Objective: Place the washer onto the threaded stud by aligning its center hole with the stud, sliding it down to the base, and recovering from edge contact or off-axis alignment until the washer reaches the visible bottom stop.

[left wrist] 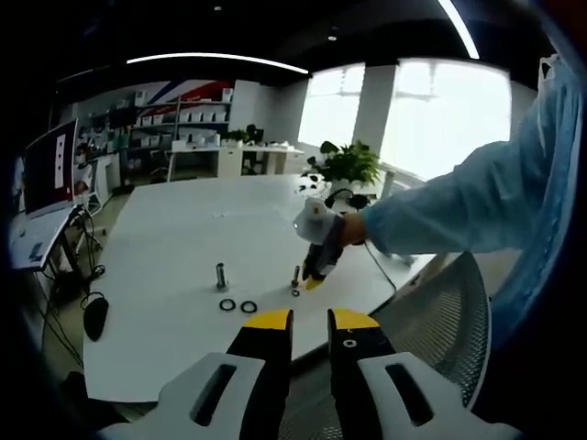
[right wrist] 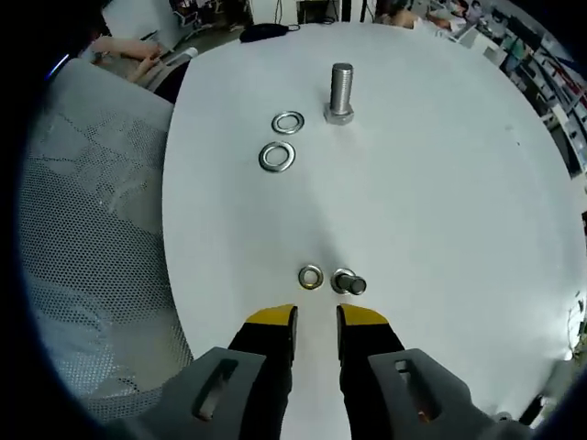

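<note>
On the white table (right wrist: pixel 440 202) a small threaded stud (right wrist: pixel 348 284) stands upright, with a small washer (right wrist: pixel 311 277) lying flat just to its left. My right gripper (right wrist: pixel 316 321) hovers just short of both, its jaws a little apart and empty. Farther off stands a larger bolt (right wrist: pixel 341 92), with two larger washers (right wrist: pixel 288 122) (right wrist: pixel 277 157) lying beside it. In the left gripper view my left gripper (left wrist: pixel 312 321) is held back off the table edge, open and empty. The right gripper (left wrist: pixel 314 280), held by a gloved hand, points down at the small stud (left wrist: pixel 295 273) and washer (left wrist: pixel 295 291).
A grey mesh chair (right wrist: pixel 92 229) sits against the table's near edge, and also shows as a mesh chair (left wrist: pixel 431 321) in the left gripper view. A blue sleeve (left wrist: pixel 440 215) reaches over the table. Shelves, a monitor (left wrist: pixel 50 170) and a plant (left wrist: pixel 344 165) stand beyond.
</note>
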